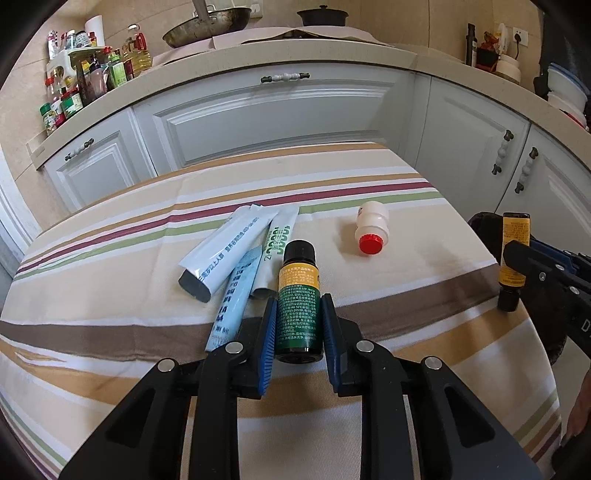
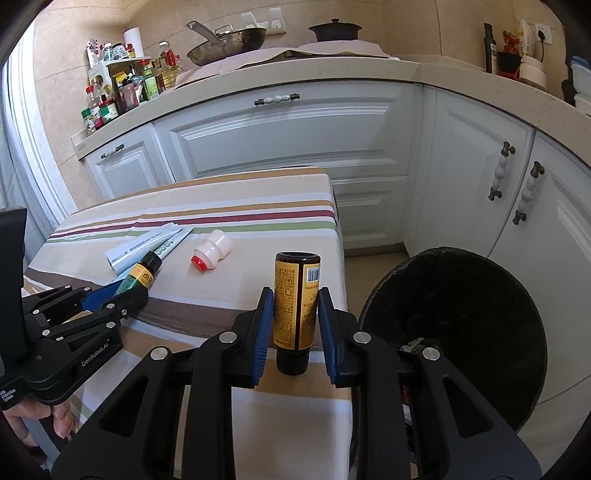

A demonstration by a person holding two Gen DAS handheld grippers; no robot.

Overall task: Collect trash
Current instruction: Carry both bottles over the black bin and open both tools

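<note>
On the striped tablecloth (image 1: 110,332) lies a dark bottle with a green and yellow label (image 1: 299,273), cap pointing away. My left gripper (image 1: 299,306) is shut on its lower body, blue pads against both sides. My right gripper (image 2: 295,306) is shut on a brown bottle with a yellow label (image 2: 297,273), held cap down over the table's right edge. Several flattened tubes (image 1: 229,243) lie just left of the green bottle. A small white bottle with a red cap (image 1: 371,229) lies on its side farther right. A black-lined trash bin (image 2: 443,251) stands on the floor right of the table.
White kitchen cabinets (image 1: 280,118) run behind the table. On the counter above are a wok (image 1: 207,26), a black pot (image 1: 323,16) and a rack of spice bottles (image 1: 88,77). A person's hand (image 2: 40,417) holds the left gripper's handle.
</note>
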